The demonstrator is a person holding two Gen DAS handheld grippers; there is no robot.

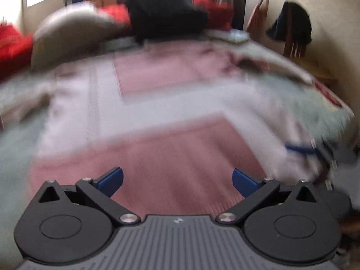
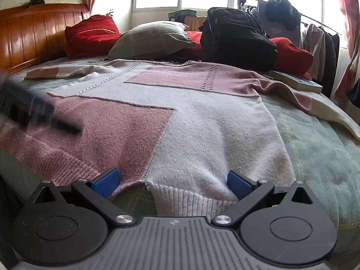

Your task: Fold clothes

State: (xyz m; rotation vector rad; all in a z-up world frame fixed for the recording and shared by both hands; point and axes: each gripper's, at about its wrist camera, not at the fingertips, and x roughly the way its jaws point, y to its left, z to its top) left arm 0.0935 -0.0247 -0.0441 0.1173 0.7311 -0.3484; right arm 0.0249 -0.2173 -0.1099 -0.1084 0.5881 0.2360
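Two grippers, both with jaws spread and nothing between them. One sweater (image 2: 180, 112), pink and white blocks, lies flat on the bed (image 2: 315, 157), not yet folded. Its ribbed hem (image 2: 180, 193) sits at the near edge, and the body runs away from the cameras toward the pillow (image 2: 153, 38) and black backpack (image 2: 238, 36). So the long axis goes straight ahead along the fingers, and the sleeves stick out to either side at the far end.

Right gripper (image 2: 174, 183) is the closer one: the hem lies directly in front of the jaws, right at the fingertips, with the pink/white seam roughly centred between them. One sleeve (image 2: 303, 99) trails off to the right, near a book (image 2: 297, 81). The other sleeve (image 2: 67, 70) lies far left, toward the headboard (image 2: 33, 33).

Left gripper (image 1: 177, 180) view is heavily motion-blurred. It looks over the pink hem corner, with pink cloth filling the gap ahead of the fingers; contact cannot be told. In the right view a dark blurred shape at left, likely the left gripper (image 2: 33, 110), hangs over the pink side of the sweater.

Judgement: each hand is lined up on its own half of the hem, right on white, left on pink. The likely next move is to pinch the hem and carry it forward along that axis. Risk: the hem bunches at the small notch near the seam, so only one layer gets caught.
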